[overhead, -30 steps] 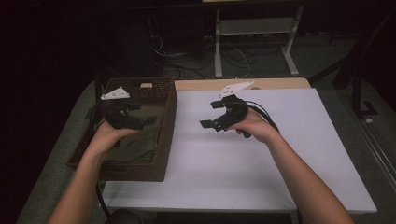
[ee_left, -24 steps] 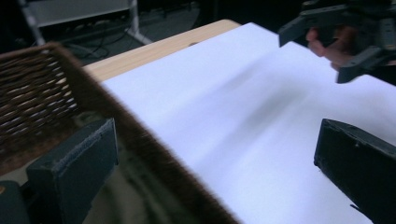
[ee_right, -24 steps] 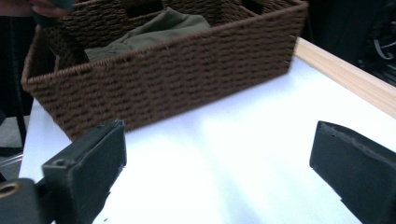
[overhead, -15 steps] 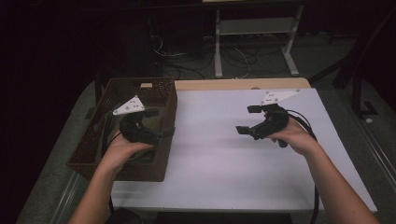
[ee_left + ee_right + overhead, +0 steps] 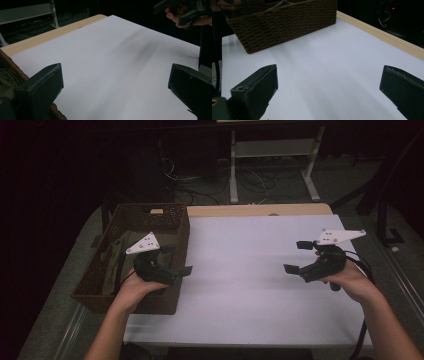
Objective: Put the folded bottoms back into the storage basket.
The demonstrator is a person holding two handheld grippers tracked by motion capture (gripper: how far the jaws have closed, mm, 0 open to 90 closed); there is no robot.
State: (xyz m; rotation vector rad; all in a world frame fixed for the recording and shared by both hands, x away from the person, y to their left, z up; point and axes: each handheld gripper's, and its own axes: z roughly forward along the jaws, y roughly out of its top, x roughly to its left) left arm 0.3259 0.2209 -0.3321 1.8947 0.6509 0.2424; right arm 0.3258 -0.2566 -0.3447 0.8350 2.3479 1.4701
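You hold both tongs apart over the white counter [image 5: 250,285], each set standing wide open and gripping nothing. Your left tongs [image 5: 176,264] hang over the right rim of the woven basket [image 5: 175,217], which sits at the counter's left edge; a second ago they were down inside it, over the olive-green cloth [image 5: 117,255]. Your right tongs [image 5: 296,256] have swung from the middle of the counter out toward its right edge, and the two hands are now well apart.

The cloth lies crumpled on the basket floor, against the left wall, touched by neither pair. In the left gripper view the left tongs [image 5: 115,82] frame bare white surface, with a sliver of basket weave and cloth at the lower left and your other hand far off at the upper right. In the right gripper view the right tongs [image 5: 328,85] look across the open counter at the basket's [image 5: 284,23] brown side wall.

Judged from this, the left hand's rise out of the basket with empty tongs suggests the cloth has just been let go there, and the stowing looks finished. Both hands drawing back to opposite sides reads as a retreat rather than a fresh reach. Whether any cloth hangs over the far rim cannot be told in the dim light.
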